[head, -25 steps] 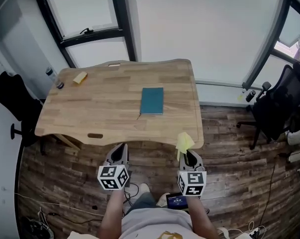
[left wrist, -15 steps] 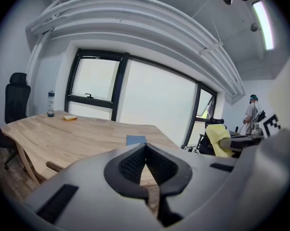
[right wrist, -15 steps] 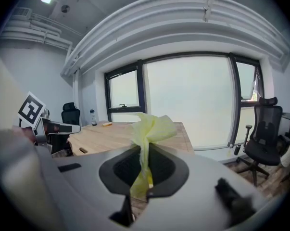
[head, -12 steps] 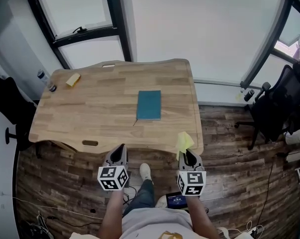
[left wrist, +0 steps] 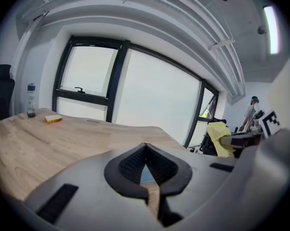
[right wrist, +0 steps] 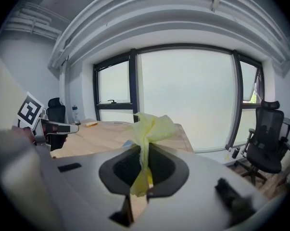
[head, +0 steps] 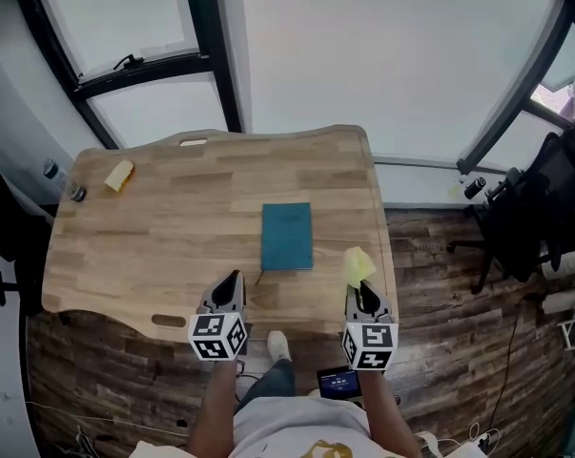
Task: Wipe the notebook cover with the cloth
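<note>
Over table (head: 154, 227) edge — left gripper (head: 233, 279) level with right gripper (head: 361, 290) pinching cloth (head: 357, 264).

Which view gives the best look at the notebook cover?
Head view: the whole teal notebook lies flat on the table, cover fully in sight from above. The left gripper view catches only a blue sliver of it through the jaw gap. In the right gripper view, the yellow cloth clamped in the jaws hides nearly all of it.

Wooden table (head: 173, 227), teal notebook (head: 287, 237), yellow sponge (head: 120, 175)

One notebook (head: 287, 237), one cloth (head: 358, 265), two grippers (head: 234, 279) (head: 361, 290).
</note>
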